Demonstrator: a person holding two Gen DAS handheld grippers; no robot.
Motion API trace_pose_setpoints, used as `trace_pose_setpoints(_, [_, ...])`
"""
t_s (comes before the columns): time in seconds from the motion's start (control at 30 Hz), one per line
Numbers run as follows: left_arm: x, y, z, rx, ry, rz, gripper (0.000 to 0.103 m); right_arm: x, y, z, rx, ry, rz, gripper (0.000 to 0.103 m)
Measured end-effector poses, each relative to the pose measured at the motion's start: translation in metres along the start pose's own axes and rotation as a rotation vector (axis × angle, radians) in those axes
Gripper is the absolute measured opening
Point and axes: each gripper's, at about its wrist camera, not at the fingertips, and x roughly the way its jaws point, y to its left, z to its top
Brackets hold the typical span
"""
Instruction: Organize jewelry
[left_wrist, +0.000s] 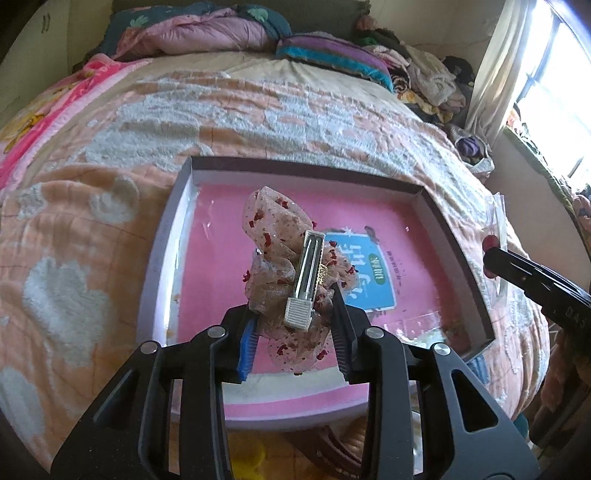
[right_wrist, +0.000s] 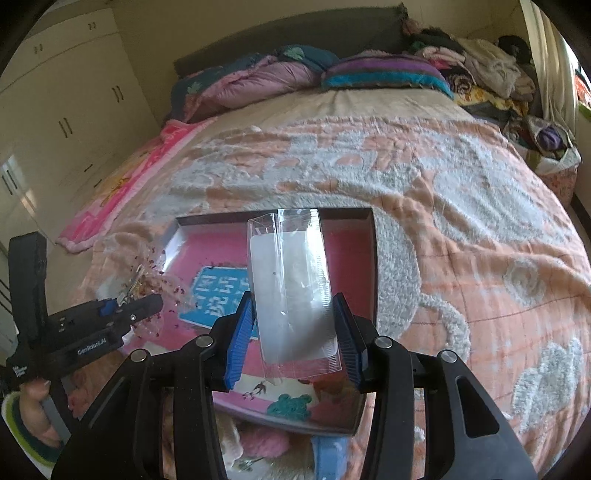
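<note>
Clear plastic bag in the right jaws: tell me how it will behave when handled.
The clear plastic bag probably weighs very little; only a thin white card shows inside. It looks fairly stiff, standing upright above the right gripper without drooping. Its glossy film may be slippery, so it could slide out of a loose grip.

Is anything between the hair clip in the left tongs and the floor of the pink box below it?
Nothing visible. The hair clip hangs in the left tongs above bare pink floor of the box. The clear bag in the right tongs is off to the side.
</note>
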Motion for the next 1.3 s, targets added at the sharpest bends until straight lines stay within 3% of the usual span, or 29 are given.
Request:
trace_pose_setpoints(0.2, [0.011,0.002,-0.004,0.011,0.023,0.027,0.035,0.027,-0.002,-0.007,0.002,0.048,-0.011,0.042])
trace_pose_setpoints(0.27, [0.010,0.003,-0.004,0.017,0.025,0.042,0.044,0.035,-0.002,-0.010,0.004,0.063,-0.012,0.042])
trace_pose_setpoints(0.5, [-0.002,0.010,-0.007,0.006,0.010,0.063,0.060,0.039,0.000,-0.015,0.010,0.062,-0.018,0.044])
trace_pose_setpoints(0.53, [-0.004,0.011,-0.007,0.003,0.008,0.065,0.064,0.037,-0.001,-0.016,0.015,0.057,-0.016,0.046])
trace_pose_setpoints(0.6, [-0.009,0.012,-0.007,-0.004,-0.003,0.069,0.069,0.033,-0.001,-0.016,0.020,0.051,-0.017,0.060])
trace_pose_setpoints(0.9, [-0.044,0.014,-0.004,-0.033,-0.064,0.085,0.090,-0.020,0.001,-0.017,0.023,-0.055,-0.022,0.082])
trace_pose_setpoints(1.3, [-0.110,0.012,-0.003,-0.067,-0.175,0.080,0.093,-0.100,0.013,-0.019,0.005,-0.193,-0.010,0.086])
